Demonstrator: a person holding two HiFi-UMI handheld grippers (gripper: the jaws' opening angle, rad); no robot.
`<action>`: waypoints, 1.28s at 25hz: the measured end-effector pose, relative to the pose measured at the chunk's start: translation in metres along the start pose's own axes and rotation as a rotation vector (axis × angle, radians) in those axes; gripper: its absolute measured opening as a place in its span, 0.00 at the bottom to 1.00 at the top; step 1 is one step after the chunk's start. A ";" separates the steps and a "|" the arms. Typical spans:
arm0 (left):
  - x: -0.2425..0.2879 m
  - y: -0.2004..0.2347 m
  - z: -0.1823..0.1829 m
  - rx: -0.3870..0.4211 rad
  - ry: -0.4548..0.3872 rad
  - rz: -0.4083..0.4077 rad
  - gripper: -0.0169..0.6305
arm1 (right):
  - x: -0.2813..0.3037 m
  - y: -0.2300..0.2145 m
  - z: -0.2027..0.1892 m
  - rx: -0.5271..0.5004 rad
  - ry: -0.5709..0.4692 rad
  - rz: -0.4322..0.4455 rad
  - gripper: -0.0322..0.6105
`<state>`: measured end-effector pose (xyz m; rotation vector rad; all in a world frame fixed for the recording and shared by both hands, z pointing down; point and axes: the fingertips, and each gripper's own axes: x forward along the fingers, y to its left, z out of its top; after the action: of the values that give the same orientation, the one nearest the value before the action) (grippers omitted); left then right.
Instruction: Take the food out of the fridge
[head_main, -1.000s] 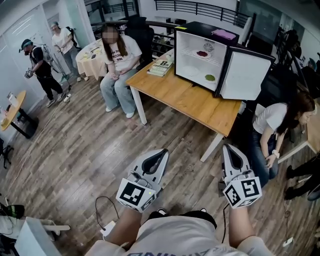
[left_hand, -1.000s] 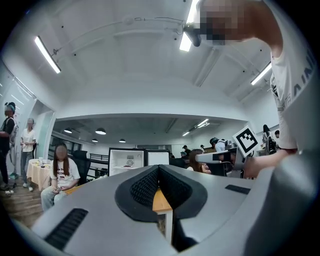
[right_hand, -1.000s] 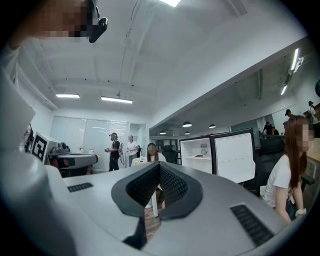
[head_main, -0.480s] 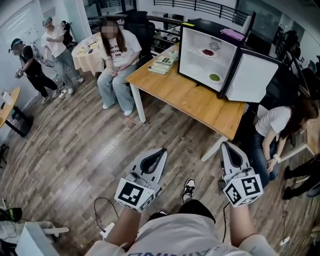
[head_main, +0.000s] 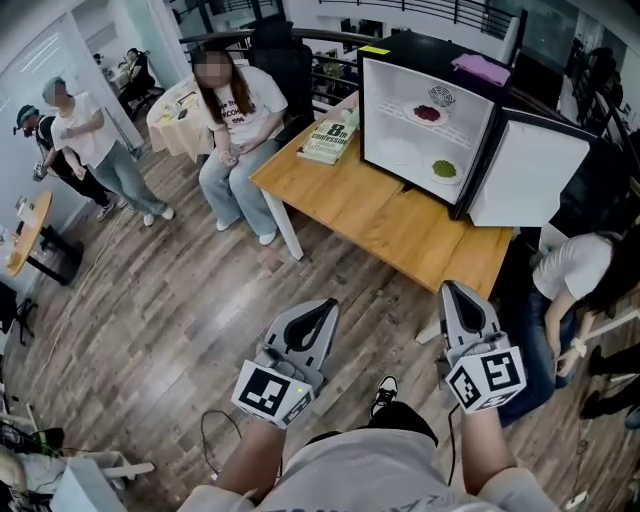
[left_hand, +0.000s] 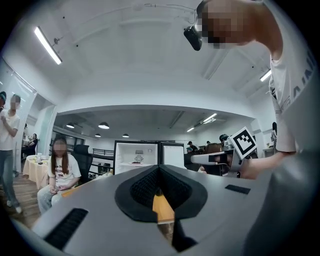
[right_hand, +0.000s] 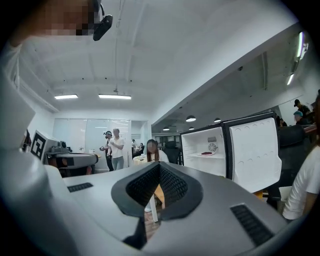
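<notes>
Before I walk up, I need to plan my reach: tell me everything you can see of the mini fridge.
The mini fridge is a black box with a white inside, standing upright on the wooden table. Its door is swung wide open to the right. A plate of dark red food sits on the upper shelf, green food on the bottom. A purple item lies on top.

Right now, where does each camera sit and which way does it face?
Head view: on the person's head, looking steeply down at the table and open fridge; shows both forearms, the left hand-held gripper and right hand-held gripper.
Left gripper view: rides the left one, faces level toward the fridge; shows its own shut jaws and the person's shirt.
Right gripper view: same, over its own shut jaws.
Both gripper views share the fridge and a seated person.
</notes>
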<state>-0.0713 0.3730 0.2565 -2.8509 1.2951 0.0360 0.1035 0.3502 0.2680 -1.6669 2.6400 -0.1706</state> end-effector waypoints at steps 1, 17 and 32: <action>0.014 0.002 0.000 0.002 0.003 0.000 0.04 | 0.007 -0.013 0.000 0.005 0.004 -0.002 0.08; 0.194 0.025 0.005 0.042 0.074 -0.017 0.04 | 0.089 -0.164 0.006 0.067 0.025 -0.031 0.08; 0.345 0.146 -0.039 -0.024 0.093 -0.273 0.04 | 0.219 -0.221 -0.020 0.088 0.085 -0.291 0.08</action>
<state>0.0458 0.0165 0.2871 -3.0543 0.9104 -0.0844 0.2063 0.0605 0.3196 -2.0467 2.3900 -0.3633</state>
